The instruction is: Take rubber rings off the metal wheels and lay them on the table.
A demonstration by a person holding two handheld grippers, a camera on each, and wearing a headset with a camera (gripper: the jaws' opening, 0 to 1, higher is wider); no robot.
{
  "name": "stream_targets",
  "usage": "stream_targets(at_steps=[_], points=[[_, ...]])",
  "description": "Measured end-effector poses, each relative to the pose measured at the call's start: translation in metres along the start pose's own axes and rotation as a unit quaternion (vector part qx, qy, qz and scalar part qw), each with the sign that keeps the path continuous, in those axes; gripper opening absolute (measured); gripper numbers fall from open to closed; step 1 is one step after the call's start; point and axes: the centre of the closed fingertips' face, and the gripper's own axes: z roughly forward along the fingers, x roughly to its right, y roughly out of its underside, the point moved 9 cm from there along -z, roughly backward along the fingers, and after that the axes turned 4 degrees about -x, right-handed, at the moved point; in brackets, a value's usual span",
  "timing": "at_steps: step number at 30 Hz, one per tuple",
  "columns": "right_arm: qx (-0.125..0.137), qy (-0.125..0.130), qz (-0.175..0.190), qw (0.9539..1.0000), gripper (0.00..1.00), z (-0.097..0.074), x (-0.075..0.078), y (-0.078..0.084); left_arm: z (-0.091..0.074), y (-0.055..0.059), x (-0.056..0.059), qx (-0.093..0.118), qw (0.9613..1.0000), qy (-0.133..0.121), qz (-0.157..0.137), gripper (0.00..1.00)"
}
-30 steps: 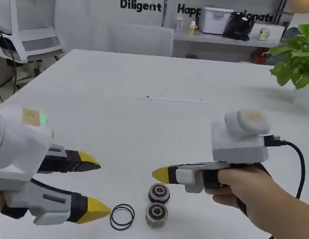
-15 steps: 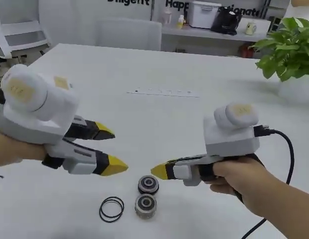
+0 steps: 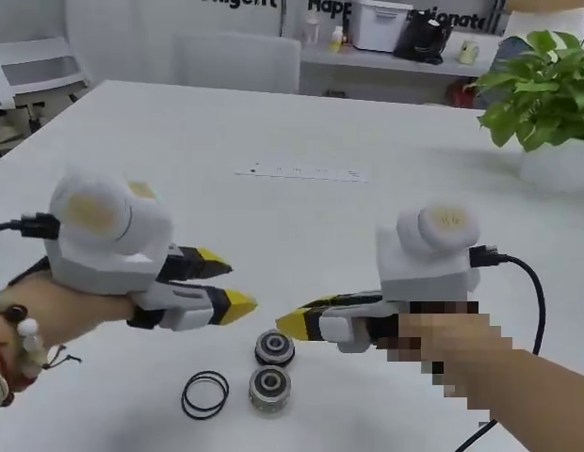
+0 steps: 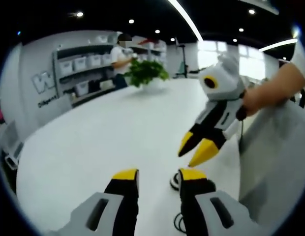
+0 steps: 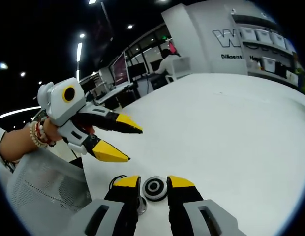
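lower centre of the head view: two metal wheels (image 3: 274, 347) sit beside loose rubber rings (image 3: 205, 394) on the table (image 3: 367, 235). above them, the left gripper (image 3: 226, 280) gapes wide and empty, and the right gripper (image 3: 292, 323) is slightly parted and empty.

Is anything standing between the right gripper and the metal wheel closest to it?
Nothing visible does. The open right gripper hangs just above the small round silver metal wheel, with only air between. The open left gripper is off to one side.

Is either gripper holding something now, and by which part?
Nothing is held: the left gripper and the right gripper are both open and empty.
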Motion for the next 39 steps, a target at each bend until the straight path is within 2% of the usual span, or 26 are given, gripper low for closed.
stream_targets(at_steps=[4,6,8,11,16,24,26,27,29,35,39], points=[[-0.013,0.005,-0.003,0.9999,0.19,0.004,0.003,0.006,0.011,0.001,0.004,0.004,1.0000,0.002,0.002,0.27],[-0.029,0.009,-0.011,0.9995,0.18,0.005,0.003,0.010,0.016,0.001,0.011,0.006,0.9996,0.028,-0.006,0.27],[-0.042,0.008,-0.020,0.9989,0.17,0.006,0.001,0.014,0.021,0.005,0.011,-0.001,0.9995,0.029,-0.013,0.26],[-0.056,0.010,-0.037,0.9977,0.17,0.008,0.001,0.016,0.026,0.007,0.012,-0.007,0.9994,0.032,-0.011,0.25],[-0.087,0.020,-0.060,0.9942,0.14,0.011,0.004,0.024,0.037,0.014,0.014,-0.030,0.9987,0.042,-0.003,0.24],[-0.082,0.011,-0.054,0.9951,0.16,0.013,0.005,0.024,0.043,0.019,0.019,-0.046,0.9972,0.057,0.014,0.20],[-0.082,0.010,-0.054,0.9951,0.16,0.014,0.005,0.024,0.046,0.022,0.020,-0.056,0.9964,0.060,0.021,0.19],[-0.084,0.009,-0.054,0.9949,0.17,0.014,0.005,0.025,0.047,0.021,0.020,-0.045,0.9972,0.054,0.024,0.18],[-0.089,0.008,-0.055,0.9944,0.18,0.015,0.005,0.026,0.046,0.022,0.020,-0.051,0.9969,0.058,0.014,0.15],[-0.083,0.006,-0.050,0.9953,0.21,0.020,0.005,0.027,0.046,0.023,0.021,-0.048,0.9969,0.058,0.024,0.14],[-0.083,0.003,-0.077,0.9935,0.19,0.024,0.001,0.028,0.045,0.024,0.021,-0.045,0.9971,0.058,0.022,0.14]])
